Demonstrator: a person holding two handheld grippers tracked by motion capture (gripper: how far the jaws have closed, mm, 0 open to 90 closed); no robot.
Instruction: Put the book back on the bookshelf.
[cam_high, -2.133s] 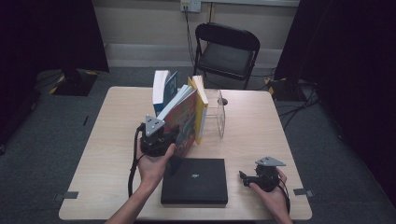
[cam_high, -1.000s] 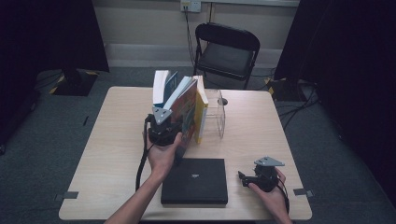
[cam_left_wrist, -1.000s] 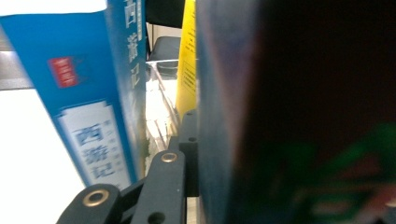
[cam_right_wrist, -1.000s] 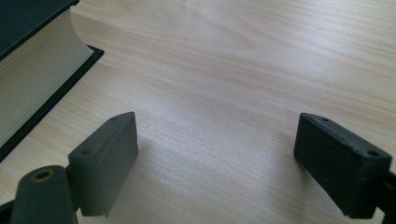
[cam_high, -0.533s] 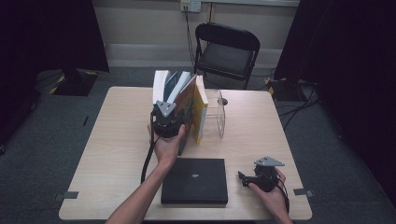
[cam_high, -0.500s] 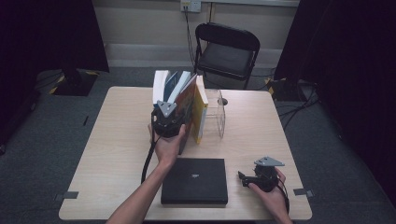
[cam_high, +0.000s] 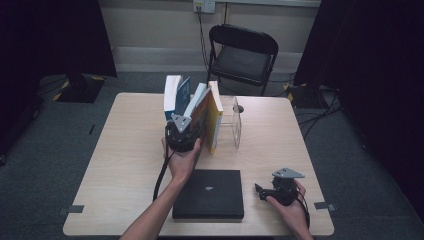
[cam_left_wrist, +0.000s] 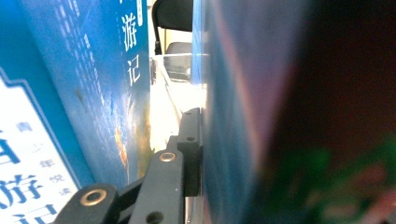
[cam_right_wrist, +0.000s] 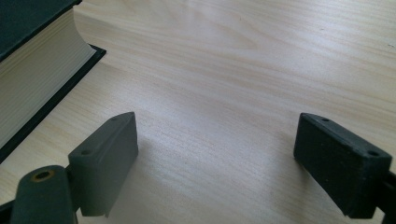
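A row of books stands upright at the table's far middle: a white-and-blue book (cam_high: 172, 95), a blue one (cam_high: 183, 91) and a yellow one (cam_high: 215, 117). Between the blue and yellow ones stands a blue-covered book (cam_high: 199, 102), and my left gripper (cam_high: 190, 128) is shut on its near edge. In the left gripper view one pad (cam_left_wrist: 190, 144) lies flat against that book's cover (cam_left_wrist: 233, 116); the other jaw is hidden behind it. The jaws have just eased open a little, with the book still between them. My right gripper (cam_high: 260, 190) (cam_right_wrist: 215, 158) rests open on the table at the near right, nothing between its jaws.
A clear plastic bookend (cam_high: 234, 125) stands right of the yellow book. A thick black book (cam_high: 209, 194) (cam_right_wrist: 32, 79) lies flat near the front edge, left of my right gripper. A black folding chair (cam_high: 242, 55) stands behind the wooden table (cam_high: 125, 150).
My left gripper has carried the blue-covered book away from me and down into the row, turning it from a lean to nearly upright. The right hand has stayed put.
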